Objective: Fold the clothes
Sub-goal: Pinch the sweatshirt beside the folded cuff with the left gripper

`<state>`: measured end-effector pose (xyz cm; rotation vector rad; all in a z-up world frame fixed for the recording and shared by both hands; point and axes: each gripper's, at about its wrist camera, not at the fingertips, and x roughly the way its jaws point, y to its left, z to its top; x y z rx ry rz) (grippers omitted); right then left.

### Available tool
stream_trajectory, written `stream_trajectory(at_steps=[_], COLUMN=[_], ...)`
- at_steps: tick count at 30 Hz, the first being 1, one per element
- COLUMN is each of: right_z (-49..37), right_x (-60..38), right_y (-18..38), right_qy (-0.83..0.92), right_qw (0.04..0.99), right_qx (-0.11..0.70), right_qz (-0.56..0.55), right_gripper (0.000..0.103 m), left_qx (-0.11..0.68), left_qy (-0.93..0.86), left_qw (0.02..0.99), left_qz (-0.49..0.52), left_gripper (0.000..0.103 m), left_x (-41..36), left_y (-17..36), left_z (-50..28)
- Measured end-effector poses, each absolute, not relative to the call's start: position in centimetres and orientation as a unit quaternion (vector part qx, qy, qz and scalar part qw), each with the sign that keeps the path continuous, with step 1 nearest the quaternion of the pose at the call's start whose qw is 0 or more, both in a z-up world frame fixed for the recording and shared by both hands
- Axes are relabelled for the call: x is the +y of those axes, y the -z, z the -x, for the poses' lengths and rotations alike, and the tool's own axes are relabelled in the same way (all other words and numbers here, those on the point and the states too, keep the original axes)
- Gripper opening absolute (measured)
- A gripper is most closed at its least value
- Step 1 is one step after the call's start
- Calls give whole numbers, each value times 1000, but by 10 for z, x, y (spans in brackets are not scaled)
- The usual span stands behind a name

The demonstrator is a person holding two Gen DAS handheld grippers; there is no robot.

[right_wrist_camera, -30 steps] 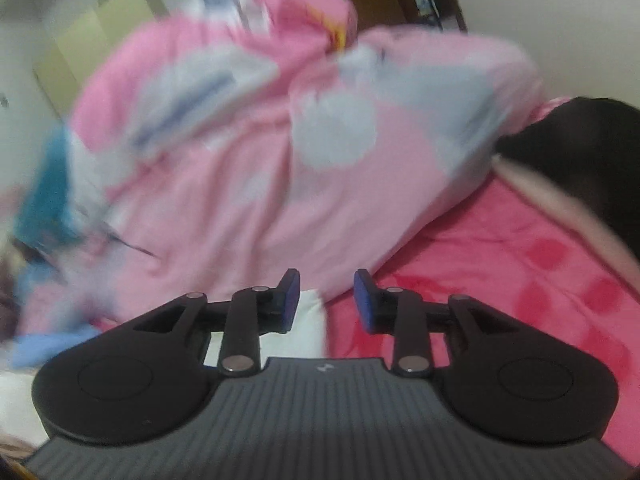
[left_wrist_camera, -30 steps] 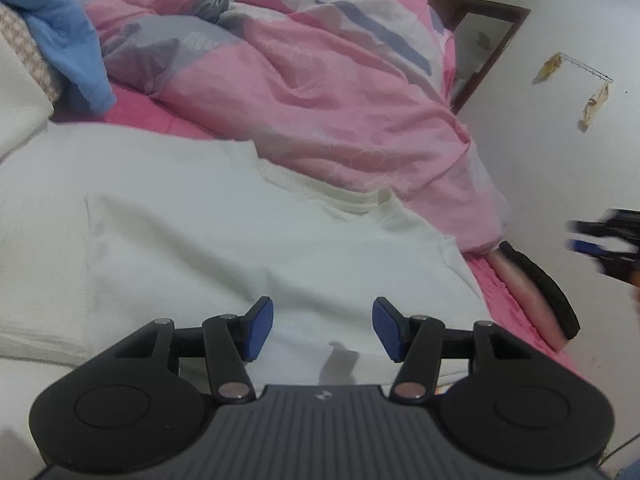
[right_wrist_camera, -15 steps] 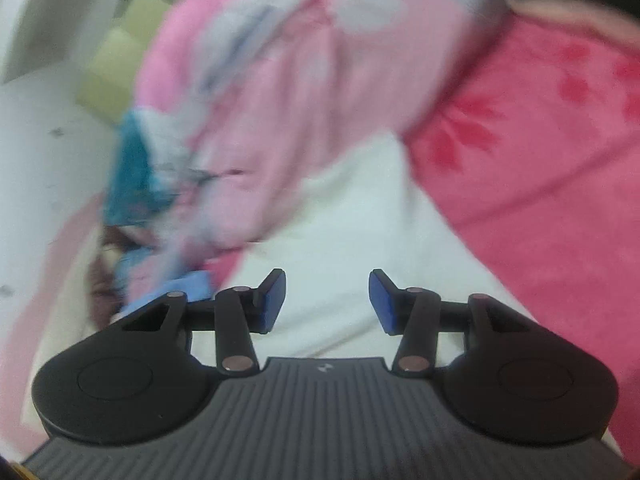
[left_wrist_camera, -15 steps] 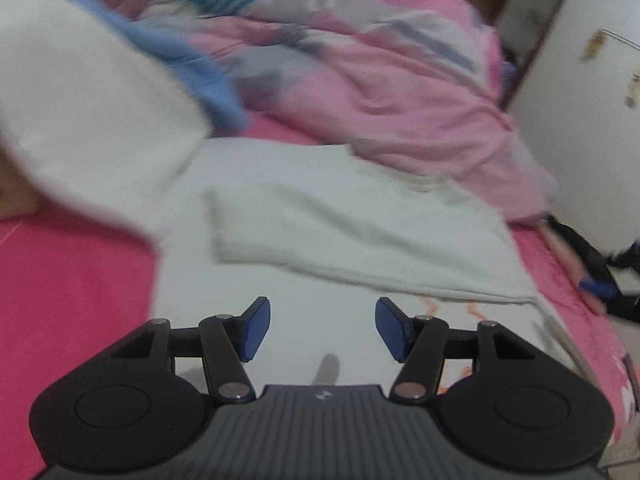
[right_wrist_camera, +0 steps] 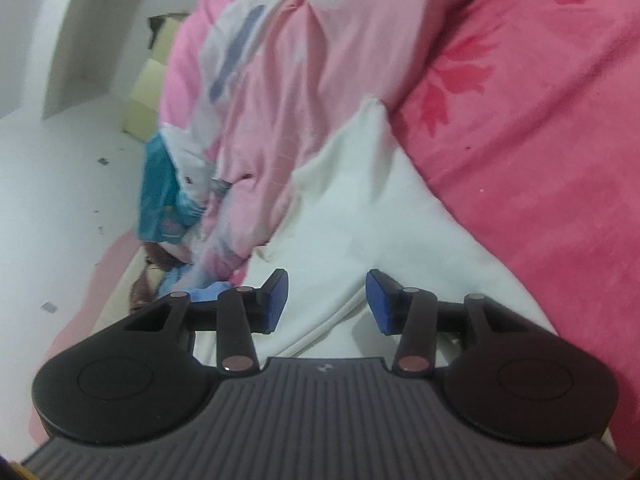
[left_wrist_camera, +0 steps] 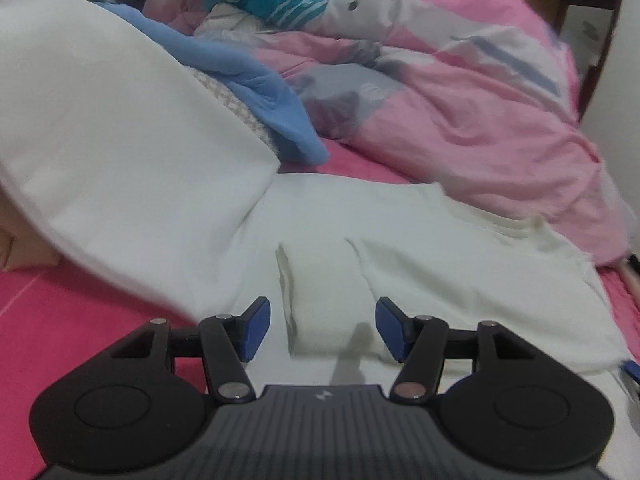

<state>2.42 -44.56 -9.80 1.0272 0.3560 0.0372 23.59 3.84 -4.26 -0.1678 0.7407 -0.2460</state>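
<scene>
Fingers of left gripper (left_wrist_camera: 322, 328) part-open, empty; right gripper (right_wrist_camera: 327, 301) just widened, empty, now dropped low over white shirt (left_wrist_camera: 440, 264) half-folded on bed (right_wrist_camera: 540, 160); next fold pending.

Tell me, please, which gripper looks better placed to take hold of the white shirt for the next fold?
Probably the left gripper: it is open, aimed down, with the folded edge of the white shirt lying just ahead between its fingers. The right gripper, also open, faces a flat stretch of shirt with no clear edge.
</scene>
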Motion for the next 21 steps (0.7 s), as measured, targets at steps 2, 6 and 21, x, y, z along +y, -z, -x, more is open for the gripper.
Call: stream_trajectory(at_steps=[2, 6, 21], right_z=[-20, -14, -4], right_x=[-447, -453, -466], right_y=[95, 93, 106], right_qy=[-31, -38, -11], right_qw=[858, 857, 847], right_qx=[152, 128, 107], right_qz=[-489, -498, -521], right_gripper=[44, 44, 44], left_qx=[370, 369, 337], left_qy=[108, 99, 60], left_qw=[920, 922, 939], left_qz=[77, 59, 36], left_gripper=[59, 44, 3], left_x=[36, 31, 25], left_y=[48, 53, 28], left_z=[-246, -250, -253])
